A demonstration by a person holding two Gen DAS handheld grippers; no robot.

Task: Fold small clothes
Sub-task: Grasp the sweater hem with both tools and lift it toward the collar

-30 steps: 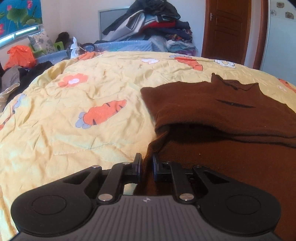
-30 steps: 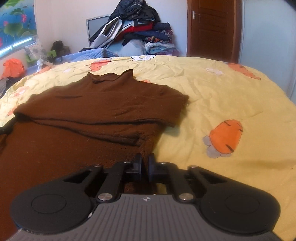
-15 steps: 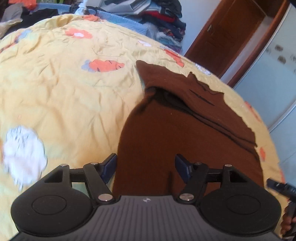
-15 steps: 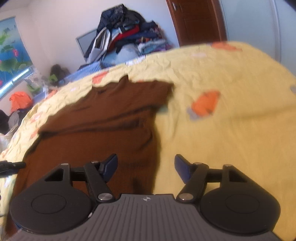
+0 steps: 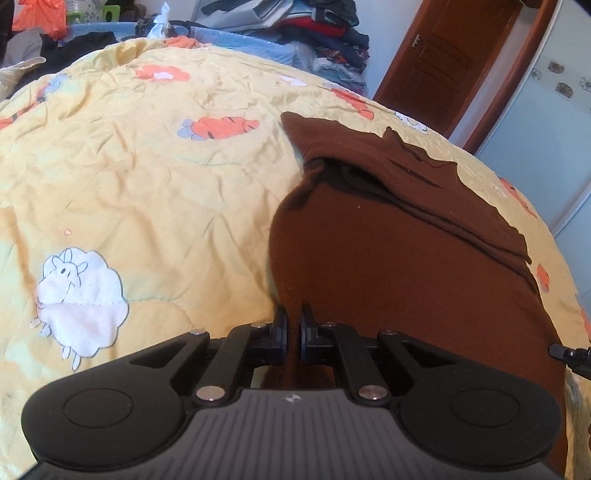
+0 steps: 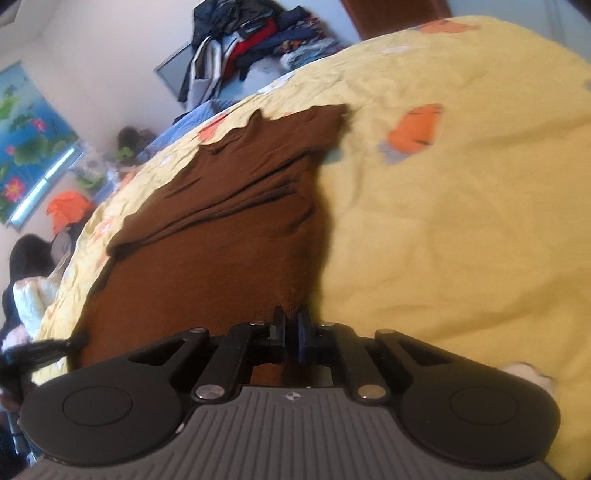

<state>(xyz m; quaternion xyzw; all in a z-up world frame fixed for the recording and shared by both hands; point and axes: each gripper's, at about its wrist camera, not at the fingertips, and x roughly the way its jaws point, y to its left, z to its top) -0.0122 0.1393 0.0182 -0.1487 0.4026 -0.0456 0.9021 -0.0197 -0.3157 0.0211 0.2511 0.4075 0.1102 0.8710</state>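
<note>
A brown knit top (image 5: 388, 251) lies on the yellow quilt, its sleeves folded across the chest and its collar pointing away. My left gripper (image 5: 293, 325) is shut on the near left corner of its hem, brown cloth pinched between the pads. In the right wrist view the same brown top (image 6: 221, 251) runs away toward the upper left, and my right gripper (image 6: 291, 325) is shut on the near right corner of the hem. The tip of the right gripper shows at the right edge of the left wrist view.
The yellow quilt (image 5: 147, 192) with carrot and sheep prints covers the bed all around. A pile of clothes (image 5: 314, 22) is stacked past the far edge, beside a wooden door (image 5: 443, 59). A person in dark and white clothes (image 6: 26, 288) is at the left.
Both grippers let go of the hem, opened wide half a second ago, shifted outward to the garment's near corners, and have shut on the cloth again. Both views have rolled.
</note>
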